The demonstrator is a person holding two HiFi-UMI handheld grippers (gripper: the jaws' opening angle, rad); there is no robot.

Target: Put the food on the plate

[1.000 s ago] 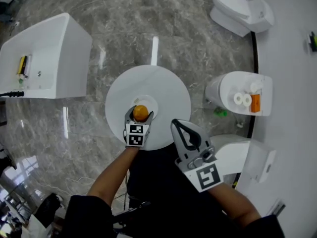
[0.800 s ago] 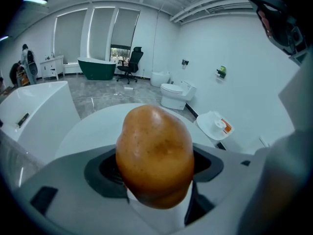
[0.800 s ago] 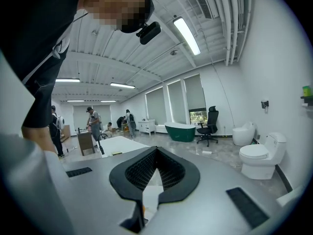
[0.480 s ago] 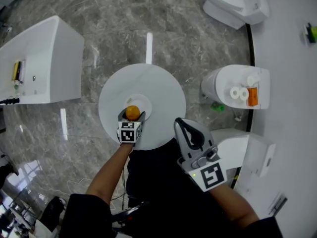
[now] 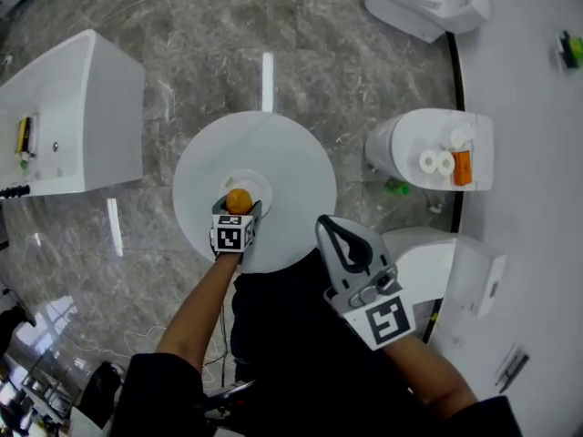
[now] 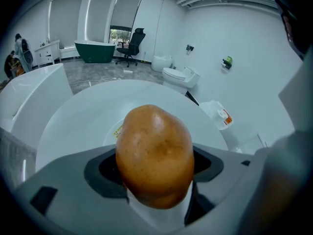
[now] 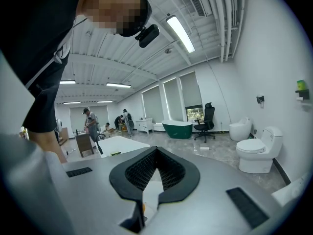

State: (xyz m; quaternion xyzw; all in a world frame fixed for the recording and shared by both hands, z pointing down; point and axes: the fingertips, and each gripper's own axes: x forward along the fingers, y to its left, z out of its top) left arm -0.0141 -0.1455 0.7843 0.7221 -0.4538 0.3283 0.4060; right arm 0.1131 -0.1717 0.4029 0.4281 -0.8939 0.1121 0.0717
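Orange-brown and speckled, the rounded piece of food (image 5: pixel 239 199) sits clamped between the two jaws of the left gripper (image 5: pixel 240 206). The left gripper view shows the dark pads pressed against its flanks and the food bulging up above them. From the head view it hangs over the 6 o'clock side of the small white plate (image 5: pixel 258 182), which lies near the middle of the round white table (image 5: pixel 291 153). Whether the food touches the plate cannot be told. The left gripper reaches in from the table's 6 o'clock rim, its marker cube toward the person. The right gripper (image 5: pixel 324 226) is held at the table's 4 o'clock edge, well apart from the food. Its jaws are pressed together at the tips with nothing between them, and they point up into the room. Grey marble floor (image 5: pixel 209 44) surrounds the table. A white toilet (image 5: pixel 424 3) stands at 1 o'clock, a second white fixture (image 5: pixel 401 157) with paper rolls on top at 3 o'clock, and a large white tub (image 5: pixel 82 107) at 10 o'clock.
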